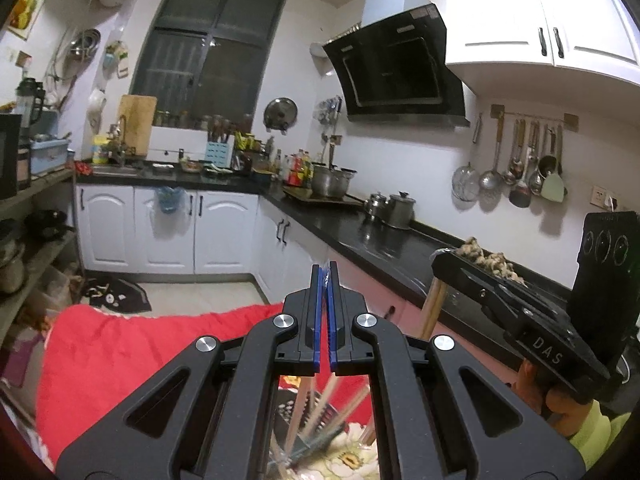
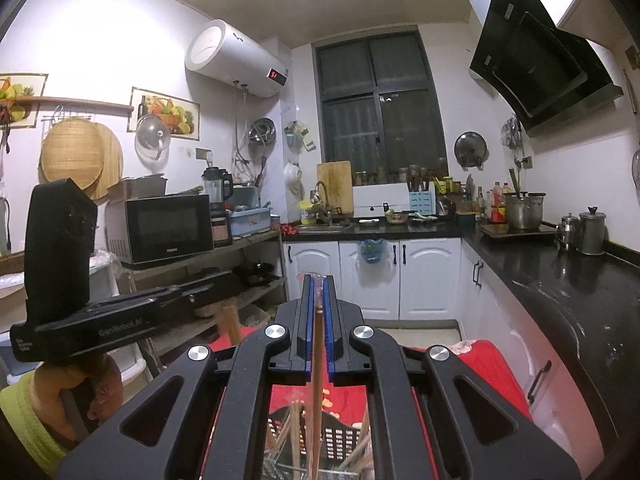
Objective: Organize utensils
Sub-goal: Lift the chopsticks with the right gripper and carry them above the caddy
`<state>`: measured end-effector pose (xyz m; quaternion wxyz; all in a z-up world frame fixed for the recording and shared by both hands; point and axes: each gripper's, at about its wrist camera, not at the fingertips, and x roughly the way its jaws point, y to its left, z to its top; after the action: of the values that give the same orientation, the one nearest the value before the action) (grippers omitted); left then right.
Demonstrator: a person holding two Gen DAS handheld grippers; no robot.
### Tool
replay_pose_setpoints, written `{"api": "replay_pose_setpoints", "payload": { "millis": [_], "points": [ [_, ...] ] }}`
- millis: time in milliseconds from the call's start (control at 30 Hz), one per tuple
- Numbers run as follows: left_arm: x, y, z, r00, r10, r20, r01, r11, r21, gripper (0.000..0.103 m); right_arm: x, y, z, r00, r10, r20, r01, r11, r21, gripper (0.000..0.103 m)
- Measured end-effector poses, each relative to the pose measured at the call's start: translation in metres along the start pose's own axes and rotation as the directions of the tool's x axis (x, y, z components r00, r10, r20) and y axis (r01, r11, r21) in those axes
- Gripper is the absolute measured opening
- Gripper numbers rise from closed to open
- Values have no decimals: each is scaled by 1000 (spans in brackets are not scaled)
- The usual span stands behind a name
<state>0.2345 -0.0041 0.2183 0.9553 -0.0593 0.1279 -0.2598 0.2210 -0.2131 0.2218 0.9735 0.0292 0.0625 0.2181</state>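
Note:
My left gripper [image 1: 325, 280] is shut, with a sliver of clear plastic wrapper [image 1: 328, 275] pinched at the tips of its blue pads. Blurred chopsticks [image 1: 310, 408] show below it. My right gripper [image 2: 318, 284] is shut on brown wooden chopsticks [image 2: 317, 352] that hang straight down from its pads, with a bit of clear plastic at the tip. Under it stands a black perforated basket [image 2: 340, 436] holding more chopsticks. Each gripper appears in the other's view: the right gripper [image 1: 438, 259] and the left gripper [image 2: 234, 282] both have wooden sticks hanging beneath them.
A red flowered cloth [image 1: 120, 344] covers the surface below both grippers. A black countertop [image 2: 560, 280] runs along the right wall with metal pots [image 2: 592, 232]. Shelves with a microwave [image 2: 168, 228] stand at the left. White cabinets [image 2: 376, 276] and a sink are at the far end.

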Motion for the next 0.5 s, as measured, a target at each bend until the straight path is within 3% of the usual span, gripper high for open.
{"api": "replay_pose_setpoints", "payload": {
  "millis": [500],
  "points": [
    [-1,43,-8,995,100,11,-100,994,-42,1,32,-2,-6,1000,10,-2,-10,1000,-4,5]
  ]
}}
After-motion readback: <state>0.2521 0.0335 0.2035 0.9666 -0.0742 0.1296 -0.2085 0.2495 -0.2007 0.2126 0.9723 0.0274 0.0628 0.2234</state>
